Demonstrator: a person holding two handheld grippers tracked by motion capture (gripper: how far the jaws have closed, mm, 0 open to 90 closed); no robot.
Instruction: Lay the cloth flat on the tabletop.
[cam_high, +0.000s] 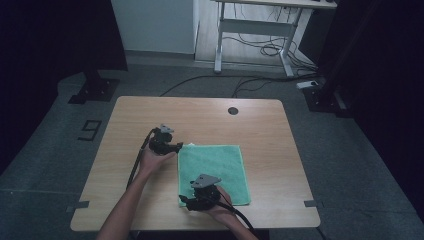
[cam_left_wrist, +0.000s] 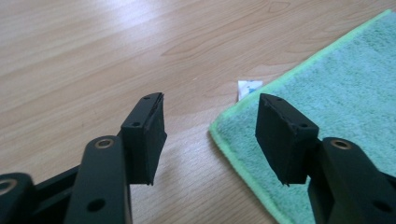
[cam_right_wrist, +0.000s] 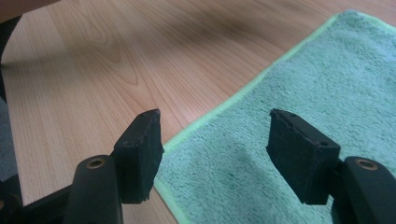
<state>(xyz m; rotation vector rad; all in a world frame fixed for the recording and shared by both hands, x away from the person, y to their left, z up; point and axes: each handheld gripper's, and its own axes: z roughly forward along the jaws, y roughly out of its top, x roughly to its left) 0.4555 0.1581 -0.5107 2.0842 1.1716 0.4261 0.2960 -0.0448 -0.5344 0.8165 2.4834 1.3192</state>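
A green towel (cam_high: 220, 167) lies flat on the wooden table (cam_high: 260, 125), a little right of centre. My left gripper (cam_high: 177, 148) hovers at the towel's far left corner, open; in the left gripper view (cam_left_wrist: 210, 135) that corner (cam_left_wrist: 233, 119) sits between the jaws, with a small white label (cam_left_wrist: 248, 87) sticking out beyond it. My right gripper (cam_high: 184, 201) is at the towel's near left corner, also open; in the right gripper view (cam_right_wrist: 215, 149) its jaws straddle the towel's left edge (cam_right_wrist: 205, 121), one finger (cam_right_wrist: 140, 149) over bare wood.
A dark round grommet (cam_high: 233, 110) sits near the table's far edge. Beyond the table stand a white desk frame (cam_high: 255, 30) with loose cables on the floor and black stand bases (cam_high: 95, 90) at left and right.
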